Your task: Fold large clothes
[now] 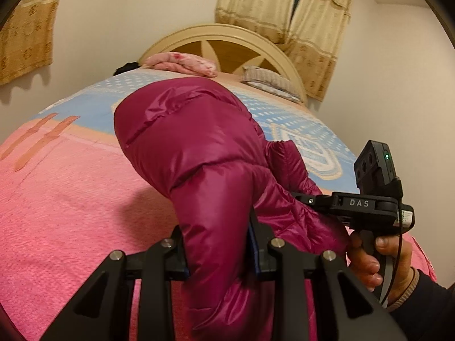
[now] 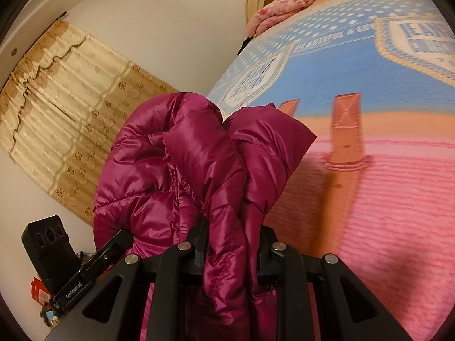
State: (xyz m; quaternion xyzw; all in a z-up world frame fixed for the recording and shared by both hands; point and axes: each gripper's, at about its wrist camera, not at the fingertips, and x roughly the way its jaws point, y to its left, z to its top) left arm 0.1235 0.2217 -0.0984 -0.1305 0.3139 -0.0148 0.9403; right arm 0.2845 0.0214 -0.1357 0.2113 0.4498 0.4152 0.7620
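A shiny magenta puffer jacket [image 1: 182, 142] is lifted off the bed, bunched and hanging between both grippers. My left gripper [image 1: 219, 244] is shut on a thick fold of it, with padded cloth filling the gap between the fingers. In the left wrist view the right gripper's body [image 1: 361, 204] is at the right, held by a hand [image 1: 381, 258], its tip buried in the jacket. My right gripper [image 2: 231, 244] is shut on another bunch of the jacket [image 2: 182, 159]. The left gripper's body [image 2: 74, 281] shows at the lower left of the right wrist view.
The bed [image 1: 62, 204] under the jacket has a pink and blue cover, with a folded pink blanket [image 1: 182, 62] and a striped pillow [image 1: 270, 82] by the rounded headboard [image 1: 221, 37]. Curtains [image 2: 74, 108] hang on the walls. Small clutter [image 2: 42, 301] lies beside the bed.
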